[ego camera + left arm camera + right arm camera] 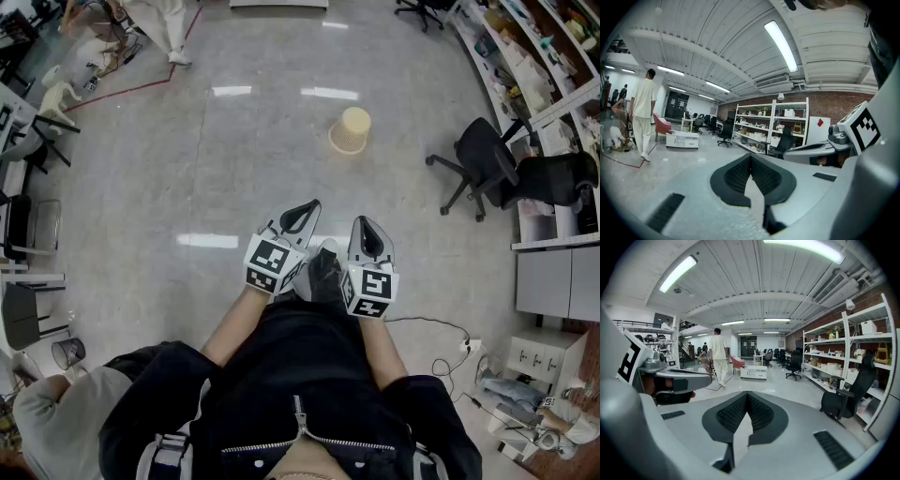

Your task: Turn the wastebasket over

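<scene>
A beige wastebasket stands on the shiny floor some way ahead of me, its wider rim on the floor and its narrower base up, as far as the head view shows. My left gripper and right gripper are held side by side close to my body, well short of the basket. Both are shut with nothing between the jaws. Neither gripper view shows the basket; the left gripper and right gripper each look out level across the room, pads touching.
A black office chair stands right of the basket by shelving. Another person in light clothes stands far off to the left near a red floor line. Chairs and a small bin line the left edge.
</scene>
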### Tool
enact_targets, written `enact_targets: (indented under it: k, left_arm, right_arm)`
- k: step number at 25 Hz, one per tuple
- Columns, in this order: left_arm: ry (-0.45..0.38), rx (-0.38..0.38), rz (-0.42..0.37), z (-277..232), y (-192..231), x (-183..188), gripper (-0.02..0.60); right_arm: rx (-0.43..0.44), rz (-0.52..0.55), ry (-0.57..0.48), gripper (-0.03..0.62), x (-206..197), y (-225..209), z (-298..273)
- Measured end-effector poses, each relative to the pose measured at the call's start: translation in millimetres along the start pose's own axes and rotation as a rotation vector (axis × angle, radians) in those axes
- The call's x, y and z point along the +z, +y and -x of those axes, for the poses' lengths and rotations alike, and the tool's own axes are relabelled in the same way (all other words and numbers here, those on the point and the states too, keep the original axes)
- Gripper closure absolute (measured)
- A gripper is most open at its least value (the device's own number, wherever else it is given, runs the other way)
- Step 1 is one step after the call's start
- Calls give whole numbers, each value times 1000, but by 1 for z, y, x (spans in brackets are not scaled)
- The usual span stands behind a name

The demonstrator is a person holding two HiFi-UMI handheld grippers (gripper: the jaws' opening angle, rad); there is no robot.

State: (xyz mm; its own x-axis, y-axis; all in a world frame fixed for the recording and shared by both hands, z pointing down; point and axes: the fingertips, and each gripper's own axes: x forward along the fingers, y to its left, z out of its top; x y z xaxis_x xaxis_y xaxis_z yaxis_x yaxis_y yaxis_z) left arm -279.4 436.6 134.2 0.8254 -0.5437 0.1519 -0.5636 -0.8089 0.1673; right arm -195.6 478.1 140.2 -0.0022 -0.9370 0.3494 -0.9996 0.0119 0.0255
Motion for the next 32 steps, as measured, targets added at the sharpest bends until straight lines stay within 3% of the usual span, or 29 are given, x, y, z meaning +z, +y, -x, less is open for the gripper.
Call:
enact_targets:
  k: [9,17,23,32]
  left_arm:
    - [3,21,13,-7,10,0,577]
    - [42,52,34,-35,20,-6,577]
    - [67,57,31,-95,25,-6,577]
    - [80,85,-11,-213,15,26,577]
  right_arm:
    - [41,-28,-11,583,6,1,-11]
    - [90,-72,61,583,-11,-16,-33]
    - [77,-101,74,583,-12,-71,-62]
    - [102,-124,57,583,20,-183,-119]
